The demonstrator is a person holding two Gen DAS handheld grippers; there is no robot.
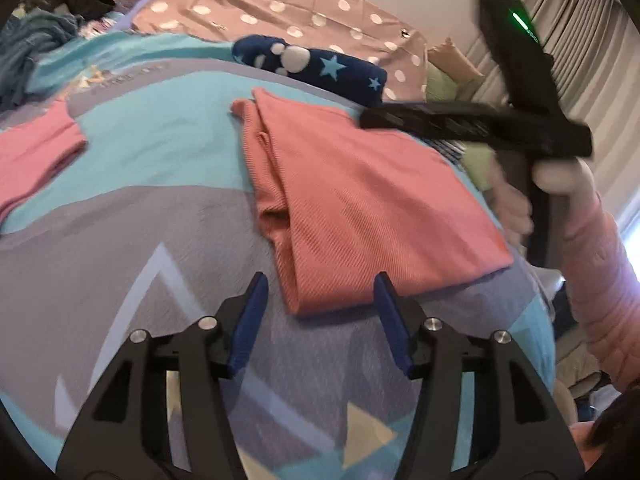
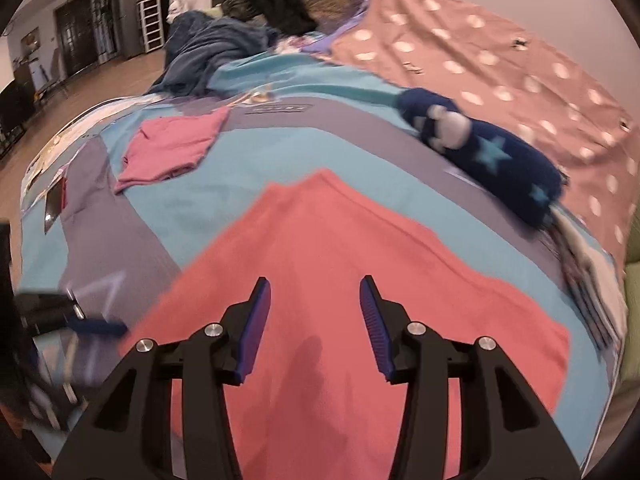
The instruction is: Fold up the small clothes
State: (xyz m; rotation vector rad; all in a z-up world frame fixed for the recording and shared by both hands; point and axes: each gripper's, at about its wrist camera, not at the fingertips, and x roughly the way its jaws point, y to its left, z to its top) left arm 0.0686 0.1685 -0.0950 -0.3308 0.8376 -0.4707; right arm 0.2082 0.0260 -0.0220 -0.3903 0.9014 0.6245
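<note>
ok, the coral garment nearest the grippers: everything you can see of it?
The coral garment is a ribbed knit, folded flat into a rough rectangle on the patterned bedspread. Layered folded edges run along its side nearer the pink garment, with a small bunch at the far corner. The navy star-print item lies just beyond it. Neither gripper holds it: the left gripper hovers at its near edge and the right gripper above it, both with fingers apart and empty.

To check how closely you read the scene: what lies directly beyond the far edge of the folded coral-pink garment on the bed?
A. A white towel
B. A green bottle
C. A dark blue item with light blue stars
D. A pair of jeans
C: the dark blue starred item lies just past the far edge of the folded coral-pink garment on the bed cover.
</note>
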